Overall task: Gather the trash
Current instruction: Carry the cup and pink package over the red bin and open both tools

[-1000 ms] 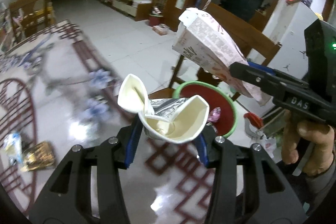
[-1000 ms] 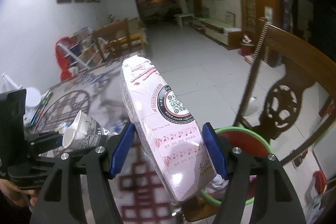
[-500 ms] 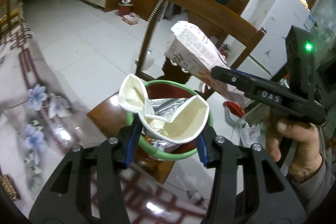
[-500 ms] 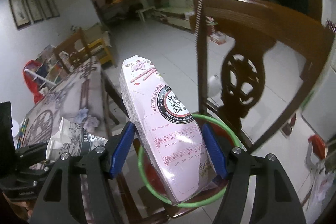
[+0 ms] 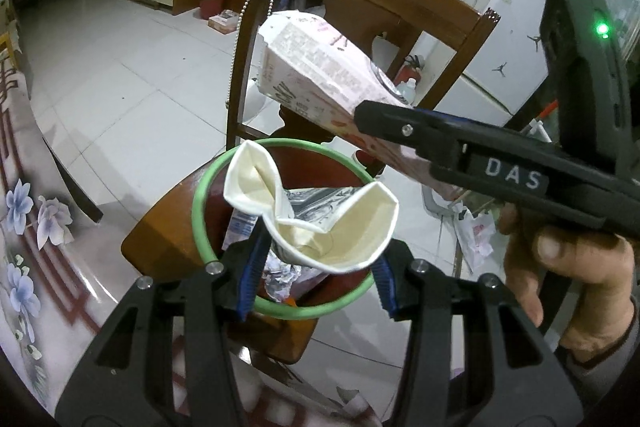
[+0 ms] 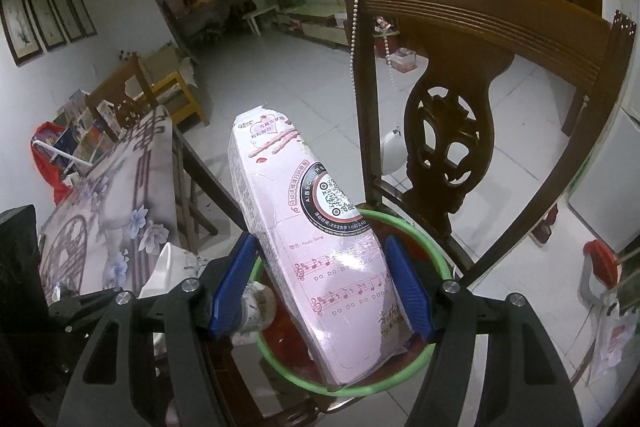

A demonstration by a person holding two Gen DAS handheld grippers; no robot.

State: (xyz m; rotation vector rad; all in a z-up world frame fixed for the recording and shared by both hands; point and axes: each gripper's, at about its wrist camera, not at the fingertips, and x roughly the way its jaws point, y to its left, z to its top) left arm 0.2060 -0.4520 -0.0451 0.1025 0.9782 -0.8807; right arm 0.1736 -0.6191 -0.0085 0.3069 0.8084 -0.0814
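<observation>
A crushed paper cup [image 5: 316, 223] sits clamped in the left gripper [image 5: 314, 271], directly above the green-rimmed bin [image 5: 200, 203]. To its right, the right gripper [image 6: 324, 291] squeezes a pink carton [image 6: 316, 247], tilted over the same bin. The bin stands on a wooden chair [image 5: 160, 239] seat, beside a flower-patterned table [image 5: 24, 227] at left.

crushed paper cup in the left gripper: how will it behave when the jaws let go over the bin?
The paper cup is folded flat at the rim, so it is probably soft and may spring back a little. It looks empty, so likely light. It sits over the green-rimmed bin, whose visible trash may leave it resting high; the left gripper should release centrally.
</observation>
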